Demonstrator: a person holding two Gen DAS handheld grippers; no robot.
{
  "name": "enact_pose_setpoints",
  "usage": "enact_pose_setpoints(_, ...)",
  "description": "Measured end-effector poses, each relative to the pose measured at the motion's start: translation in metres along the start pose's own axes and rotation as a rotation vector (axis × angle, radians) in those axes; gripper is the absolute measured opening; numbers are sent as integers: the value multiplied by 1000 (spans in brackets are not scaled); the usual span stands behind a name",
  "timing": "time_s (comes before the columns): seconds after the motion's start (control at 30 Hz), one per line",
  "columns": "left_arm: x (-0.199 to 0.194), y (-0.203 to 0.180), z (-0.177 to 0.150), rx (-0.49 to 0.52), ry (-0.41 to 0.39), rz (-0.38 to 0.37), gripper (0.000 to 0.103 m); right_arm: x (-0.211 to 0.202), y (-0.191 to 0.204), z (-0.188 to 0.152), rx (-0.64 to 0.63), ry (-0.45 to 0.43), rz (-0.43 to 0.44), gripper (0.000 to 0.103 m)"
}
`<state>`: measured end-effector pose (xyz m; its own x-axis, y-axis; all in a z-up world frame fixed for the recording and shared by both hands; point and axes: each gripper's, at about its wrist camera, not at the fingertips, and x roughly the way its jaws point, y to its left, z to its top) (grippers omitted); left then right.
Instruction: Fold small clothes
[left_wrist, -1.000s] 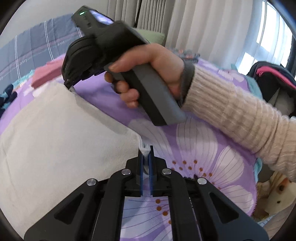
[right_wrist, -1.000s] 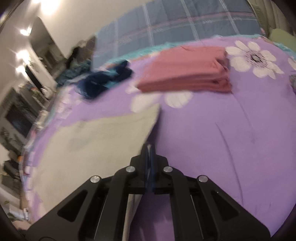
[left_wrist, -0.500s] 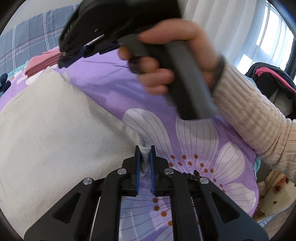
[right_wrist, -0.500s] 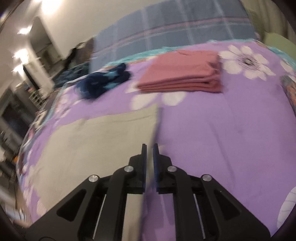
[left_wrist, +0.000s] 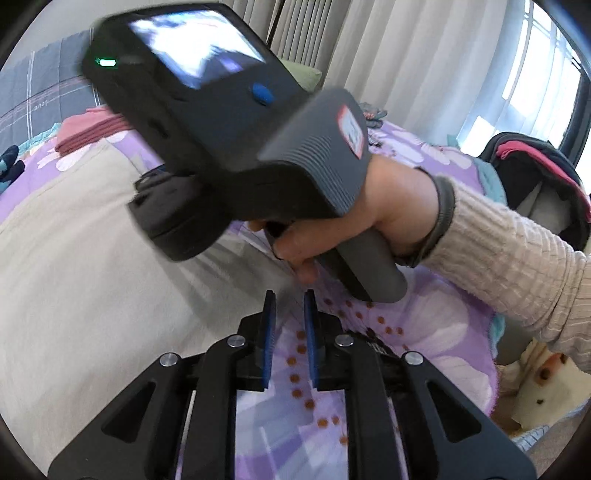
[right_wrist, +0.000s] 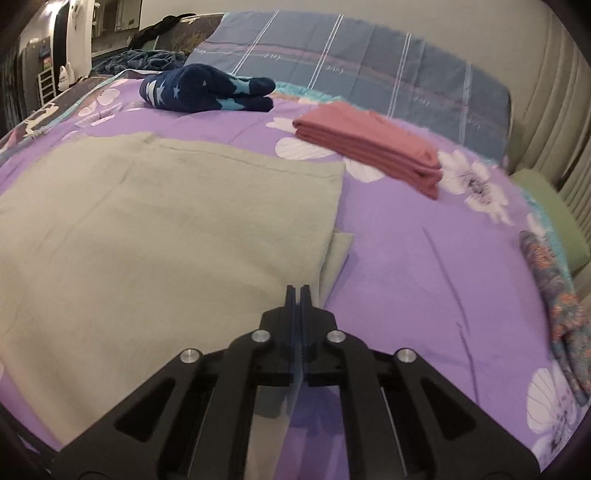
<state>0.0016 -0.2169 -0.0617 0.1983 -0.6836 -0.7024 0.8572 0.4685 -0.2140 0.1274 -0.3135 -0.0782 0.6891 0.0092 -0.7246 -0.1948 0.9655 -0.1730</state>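
Observation:
A beige cloth (right_wrist: 166, 236) lies flat on the purple flowered bed (right_wrist: 424, 258), with a lower layer peeking out at its right edge. It also shows in the left wrist view (left_wrist: 81, 280). My left gripper (left_wrist: 290, 306) is open and empty at the cloth's near edge. My right gripper (right_wrist: 299, 290) is shut and empty, its tips over the cloth's right edge. In the left wrist view the right gripper's body and the hand that holds it fill the middle, and its fingertips are hidden.
A folded pink garment (right_wrist: 373, 144) lies at the back of the bed. A dark blue star-patterned garment (right_wrist: 203, 88) lies at the back left. A blue plaid blanket (right_wrist: 351, 55) is behind them. A patterned cloth (right_wrist: 554, 288) lies at the right edge. A black bag (left_wrist: 535, 173) stands by the window.
My left gripper has opened and let go of the cloth corner. My right gripper has let go of the cloth's far corner, swung back toward the near edge and shut.

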Motion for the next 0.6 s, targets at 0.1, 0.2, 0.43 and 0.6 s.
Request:
enact_pose_setpoints(0.1, -25, 8, -15, -5, -22, 7, 13, -15, -14, -4, 81, -37, -80, 37)
enact_pose_setpoints(0.2, -53, 25, -39, -56, -35, 58, 13, -41, -24, -5, 129, -82, -113, 37)
enact_pose_setpoints(0.43, -150, 92, -111, -334, -147, 270, 27, -86, 50, 16, -46, -155, -186, 38)
enact_pose_setpoints(0.6, -237, 118, -167, -482, -287, 496, 35, -104, 160, 23, -251, -199, -37, 46)
